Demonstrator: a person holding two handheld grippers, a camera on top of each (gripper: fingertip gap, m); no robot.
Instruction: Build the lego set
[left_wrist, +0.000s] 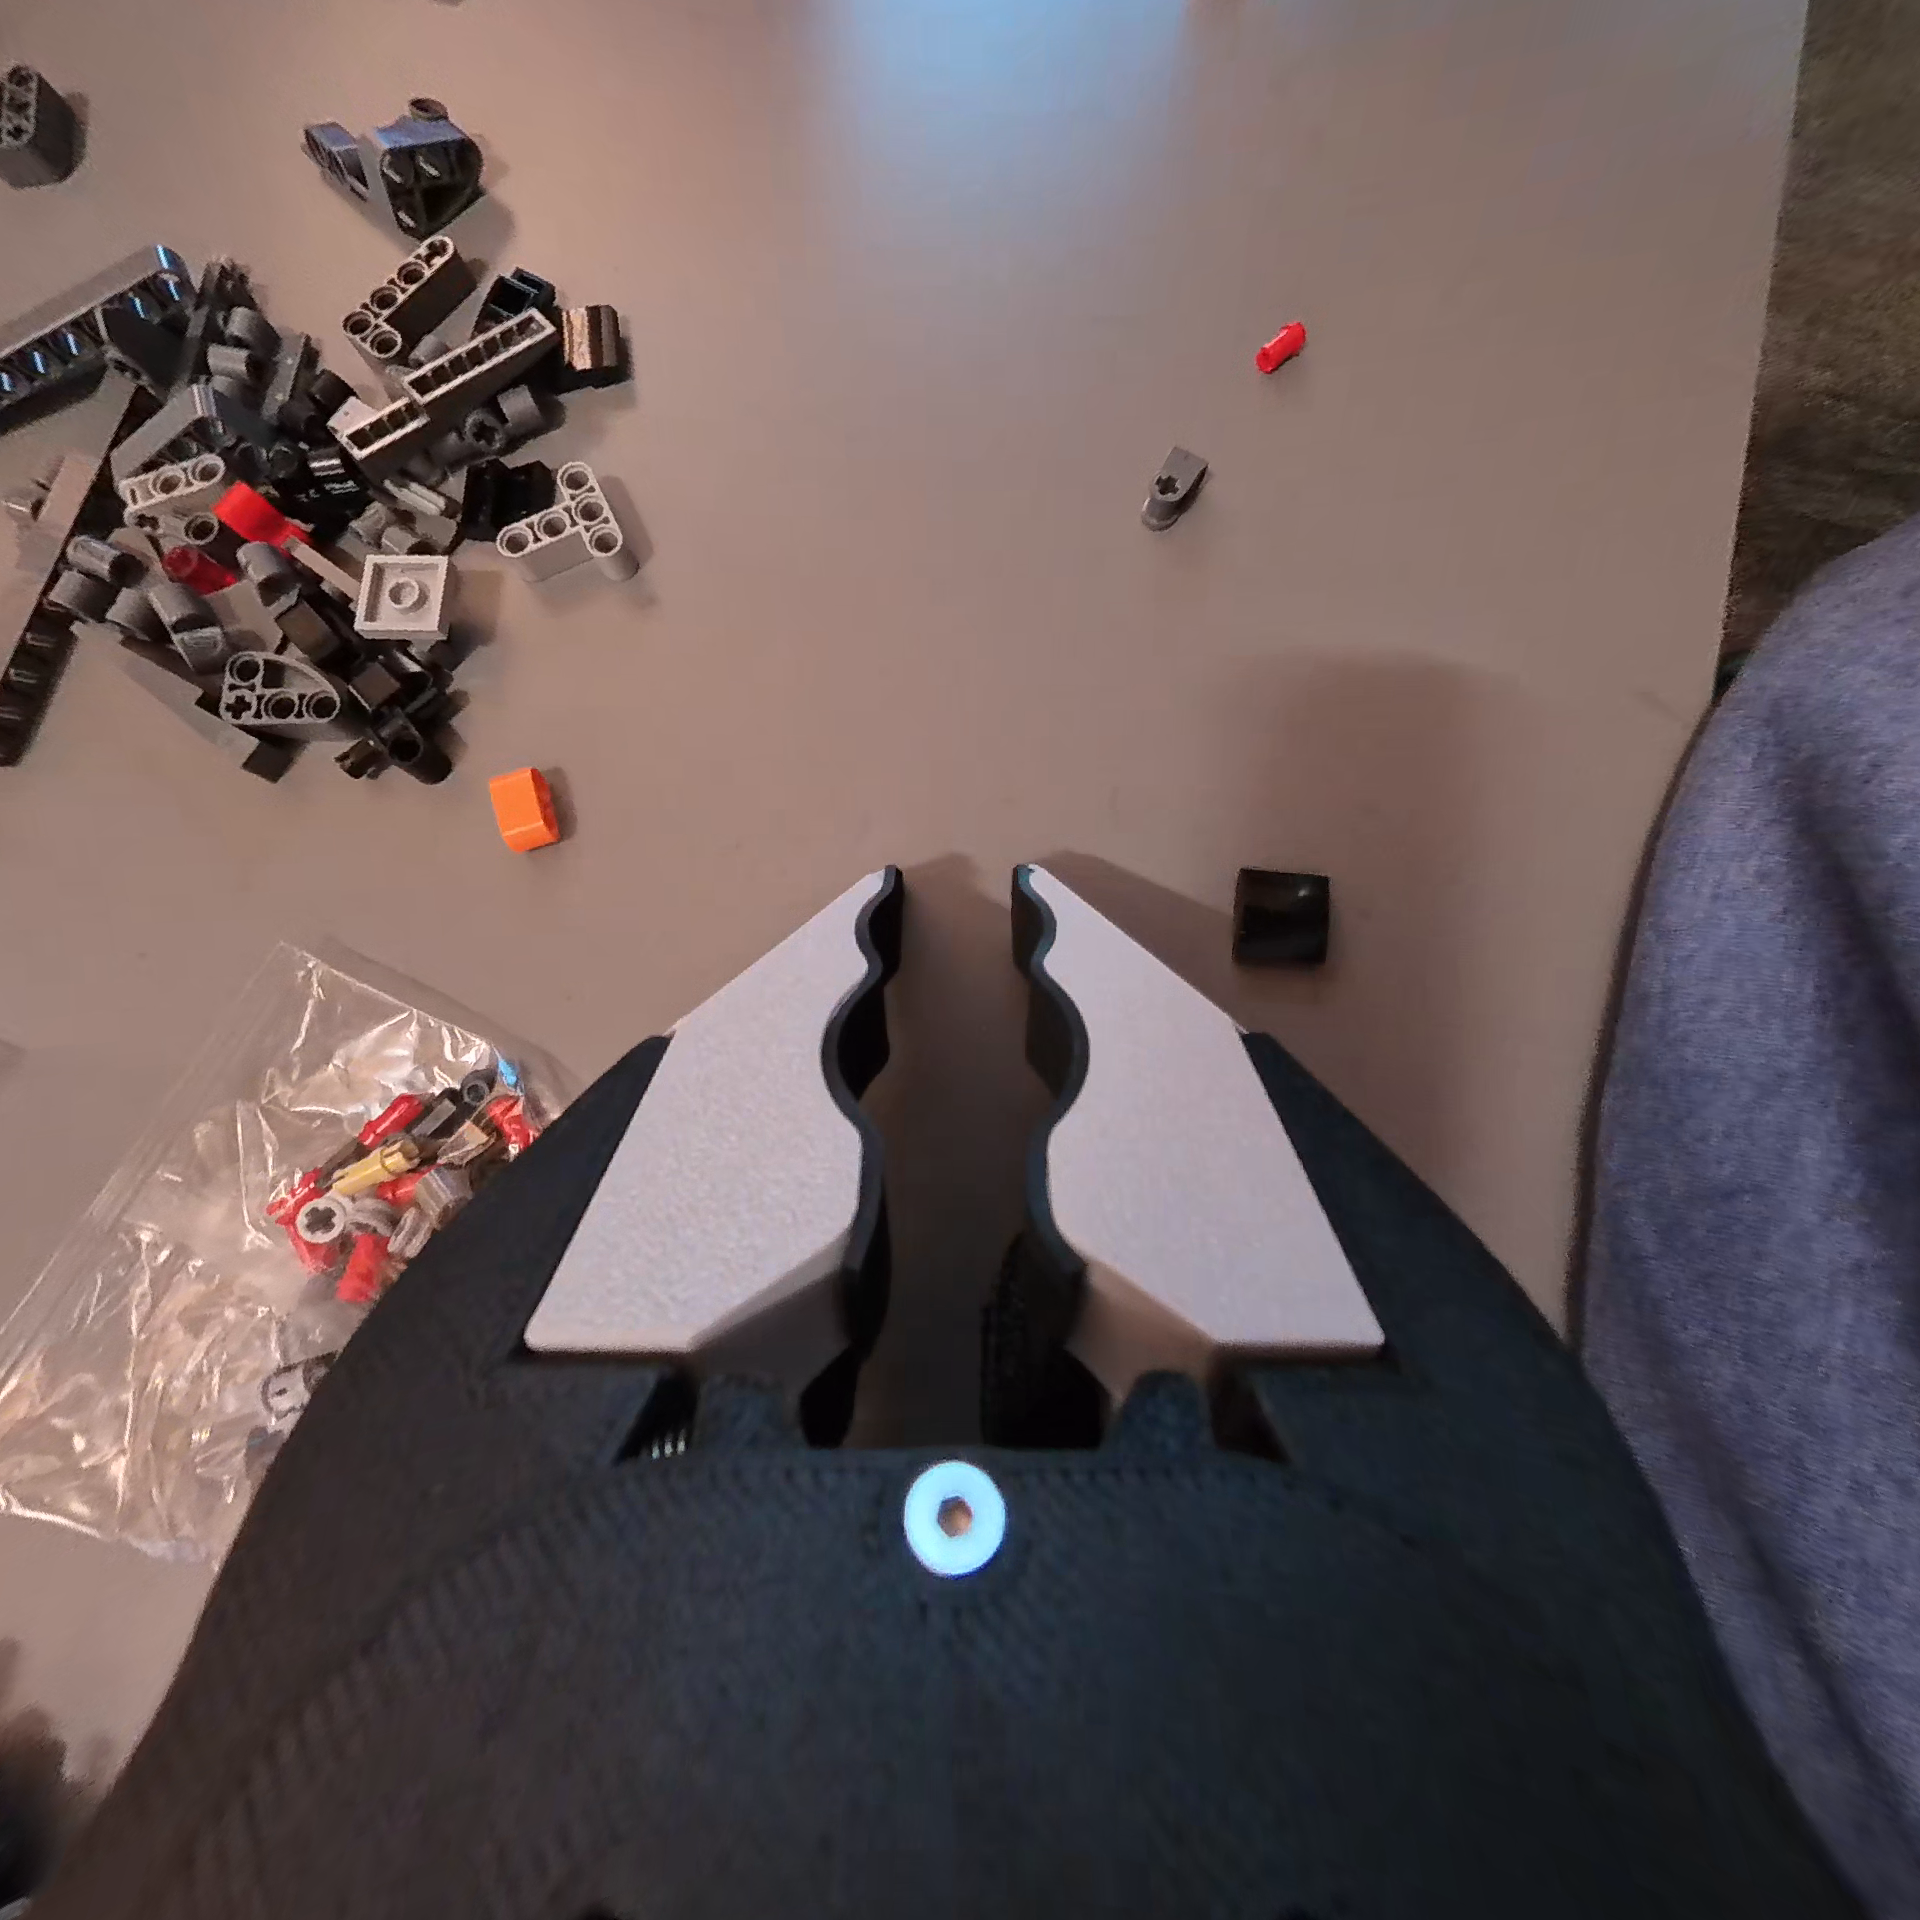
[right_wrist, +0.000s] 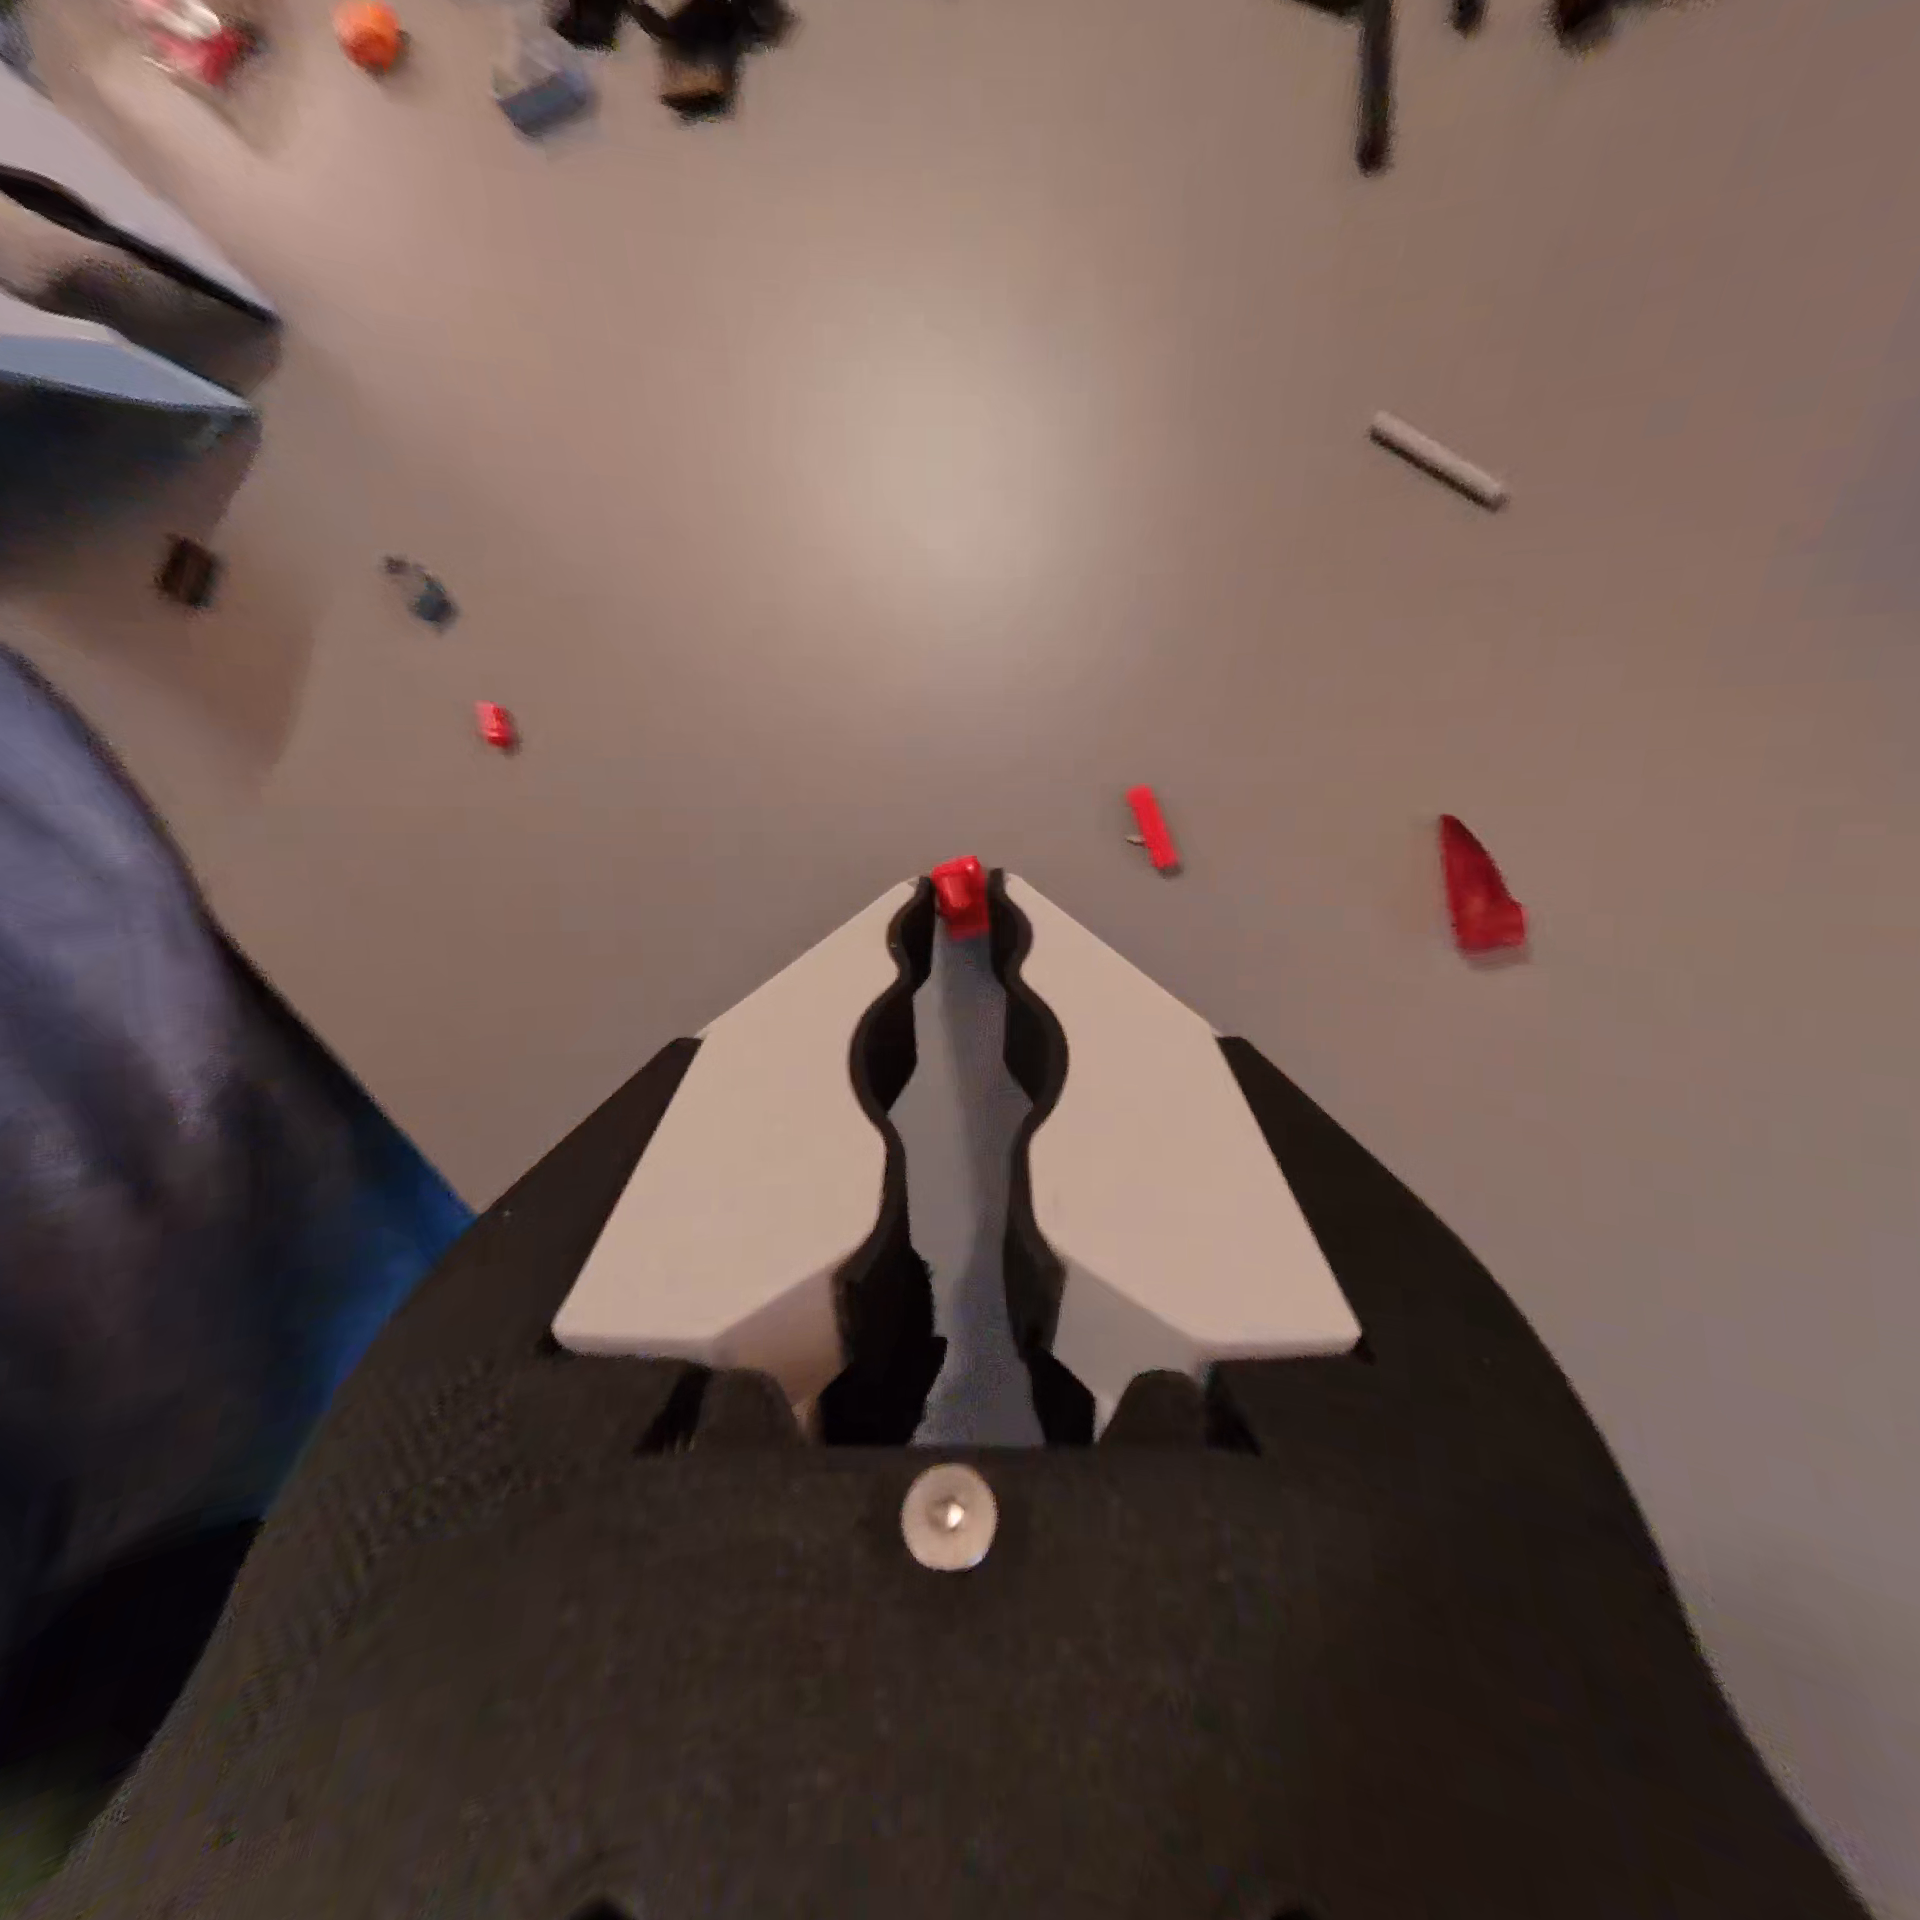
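Note:
My left gripper (left_wrist: 956, 883) is open and empty above the table, with a black curved piece (left_wrist: 1280, 914) just to its right and an orange piece (left_wrist: 525, 808) to its left. A pile of grey and black lego parts (left_wrist: 291, 499) lies at the far left. A red pin (left_wrist: 1280, 346) and a small grey connector (left_wrist: 1174, 486) lie ahead. My right gripper (right_wrist: 958, 883) is shut on a small red pin (right_wrist: 958, 896) held at its fingertips above the table. The right wrist view is blurred.
A clear bag of small pins (left_wrist: 260, 1226) lies at the left. In the right wrist view lie a red wedge piece (right_wrist: 1477, 883), a red bar (right_wrist: 1153, 826), another red pin (right_wrist: 497, 724) and a grey axle (right_wrist: 1436, 459). A person's blue sleeve (left_wrist: 1787, 1143) is at the right. My hands' fingertips stand some 25 cm from each other. The black curved piece (left_wrist: 1280, 914) lies some 5 cm from my left tips, 25 cm from my right tips. It turns up in the right wrist view (right_wrist: 190, 567) as well.

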